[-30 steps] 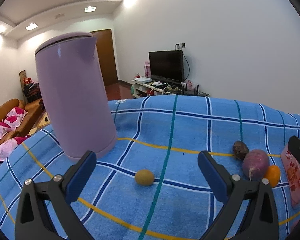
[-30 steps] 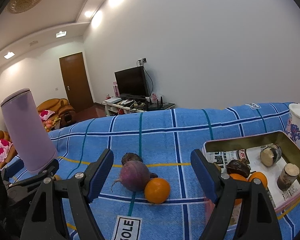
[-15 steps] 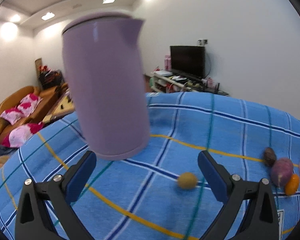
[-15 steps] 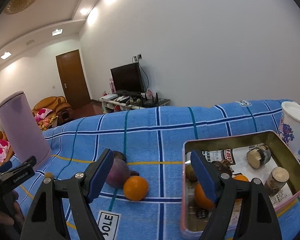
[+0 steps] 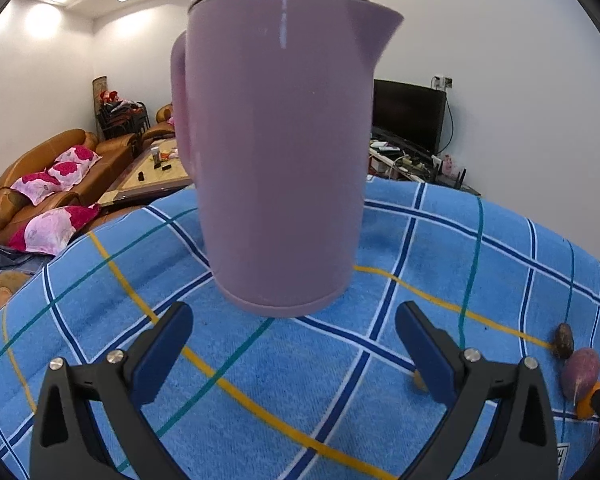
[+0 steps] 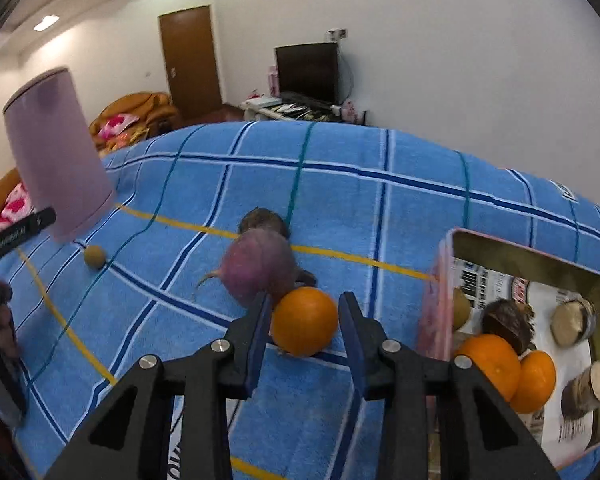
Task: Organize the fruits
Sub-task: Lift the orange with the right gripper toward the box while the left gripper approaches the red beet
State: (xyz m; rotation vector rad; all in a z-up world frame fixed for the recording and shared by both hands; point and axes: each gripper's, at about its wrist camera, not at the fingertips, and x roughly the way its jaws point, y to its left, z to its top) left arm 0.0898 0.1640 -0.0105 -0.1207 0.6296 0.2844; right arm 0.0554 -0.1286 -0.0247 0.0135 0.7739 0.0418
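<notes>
Two blue-padded jaws of the right gripper (image 6: pixel 304 320) are closing around a loose orange (image 6: pixel 305 321) on the blue checked cloth (image 6: pixel 380 208); the fruit sits squarely between the pads, the left pad at its flank and the right one a sliver clear, so no firm hold is yet shown. Round as it is, the orange offers no long axis to line up with. Directly behind it, touching, lies a purple turnip-like root (image 6: pixel 258 268), with a darker fruit (image 6: pixel 263 218) beyond that. To the right, near the orange, stands the pink-rimmed tin tray (image 6: pixel 444 272), already holding two oranges (image 6: pixel 504 368), a dark fruit and small jars; judged from the layout, the carry would be a short sideways one over the tray's near wall. A small yellow-brown fruit (image 6: pixel 94 256) rests well apart to the left, near the lilac kettle (image 5: pixel 276 152). The left gripper (image 5: pixel 294 344) faces that kettle with jaws wide apart and nothing between them, leaving the right hand far the nearer to the orange
</notes>
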